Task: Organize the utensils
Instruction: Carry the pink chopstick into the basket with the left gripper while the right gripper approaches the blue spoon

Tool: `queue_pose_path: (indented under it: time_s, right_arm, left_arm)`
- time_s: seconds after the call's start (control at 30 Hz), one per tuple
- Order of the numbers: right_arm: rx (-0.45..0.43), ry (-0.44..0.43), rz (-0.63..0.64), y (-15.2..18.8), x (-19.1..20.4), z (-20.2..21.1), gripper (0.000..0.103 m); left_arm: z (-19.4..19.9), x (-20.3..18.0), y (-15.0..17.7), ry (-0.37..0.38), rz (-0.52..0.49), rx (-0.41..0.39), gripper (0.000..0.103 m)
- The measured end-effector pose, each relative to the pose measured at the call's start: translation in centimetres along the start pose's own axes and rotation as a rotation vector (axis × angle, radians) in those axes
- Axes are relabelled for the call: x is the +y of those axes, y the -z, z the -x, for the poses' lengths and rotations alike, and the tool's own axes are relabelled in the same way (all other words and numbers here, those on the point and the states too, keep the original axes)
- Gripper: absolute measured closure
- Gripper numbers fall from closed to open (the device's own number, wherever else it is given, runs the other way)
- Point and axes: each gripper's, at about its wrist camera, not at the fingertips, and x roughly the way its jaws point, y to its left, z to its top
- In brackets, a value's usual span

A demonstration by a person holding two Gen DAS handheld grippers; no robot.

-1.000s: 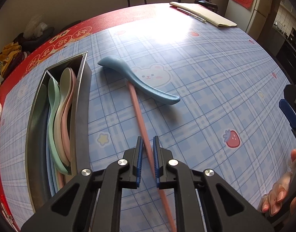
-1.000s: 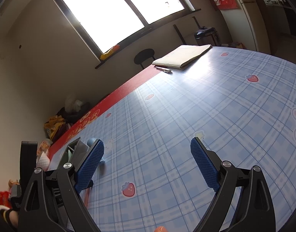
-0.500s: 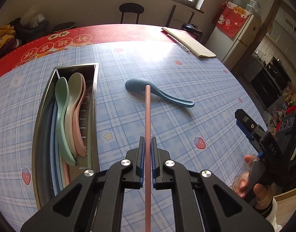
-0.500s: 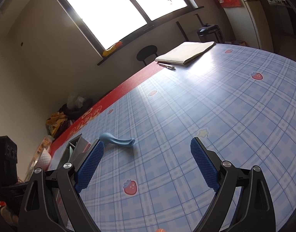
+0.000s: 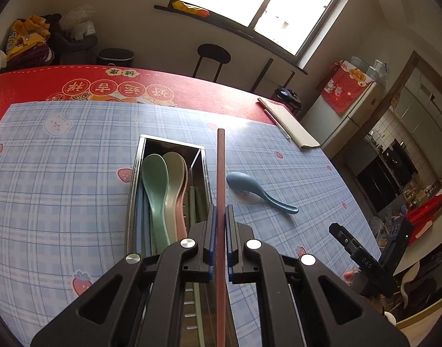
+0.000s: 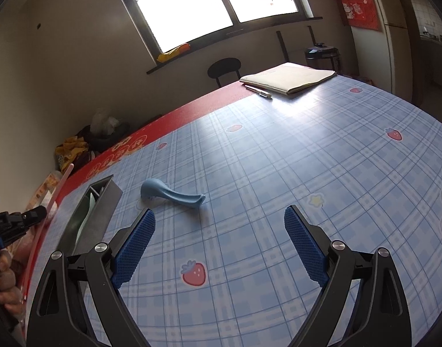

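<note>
Left gripper (image 5: pixel 220 217): jaws closed tight on a pink chopstick (image 5: pixel 221 173), clamped partway along its length, the stick running straight ahead past the fingertips and lifted clear of the table. Metal utensil tray (image 5: pixel 134 173): rectangular, divided lengthwise, standing on the blue plaid tablecloth (image 5: pixel 62 173) directly below and ahead of the left gripper; the wider compartment holds a green spoon (image 5: pixel 154 179), a beige spoon (image 5: pixel 173 173) and a pink one stacked beside it, with pale blue sticks along the wall; the narrower compartment holds green chopsticks (image 5: pixel 196 202). Blue spoon (image 6: pixel 169 192): lying loose on the cloth just beside the tray, on the side toward the right gripper, bowl end nearer the tray's far end. Right gripper (image 6: pixel 219 245): jaws spread wide with nothing between them, held above the cloth, the blue spoon ahead of its fingertips. Notebook (image 6: pixel 287 79) with a pen (image 6: pixel 258 91) alongside: far edge of the table, well apart from the utensils.
</note>
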Motion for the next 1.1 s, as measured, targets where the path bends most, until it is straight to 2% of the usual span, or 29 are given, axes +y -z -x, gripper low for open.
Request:
queue_pose_path:
  time_s: [0.23,0.47,0.53,0.67,0.8,1.1]
  right_arm:
    - [0.043,0.073,0.106,0.1,2.2,-0.9,0.015]
    - [0.132,0.113,0.236,-0.1,4.7,-2.6,0.016]
    - [0.166,0.108,0.267,-0.4,5.4,-3.1,0.026]
    - [0.194,0.096,0.359,-1.7,7.7,-3.9,0.028]
    - [0.23,0.147,0.5,-2.1,10.3,-6.3,0.04]
    - [0.314,0.16,0.579,-2.3,12.5,-11.5,0.059]
  left_arm:
    - [-0.3,2.0,-0.3,0.054,0.023,-0.032,0.097]
    - [-1.2,3.4,0.0,0.09,0.062,-0.031,0.097]
    - [-1.1,4.0,0.0,0.094,0.077,-0.035,0.097]
    - [-0.8,4.7,0.1,0.106,0.096,-0.045,0.097]
    - [-0.8,4.9,0.2,0.113,0.098,-0.045,0.097]
    - [-0.7,4.7,0.4,0.121,0.1,-0.036,0.097]
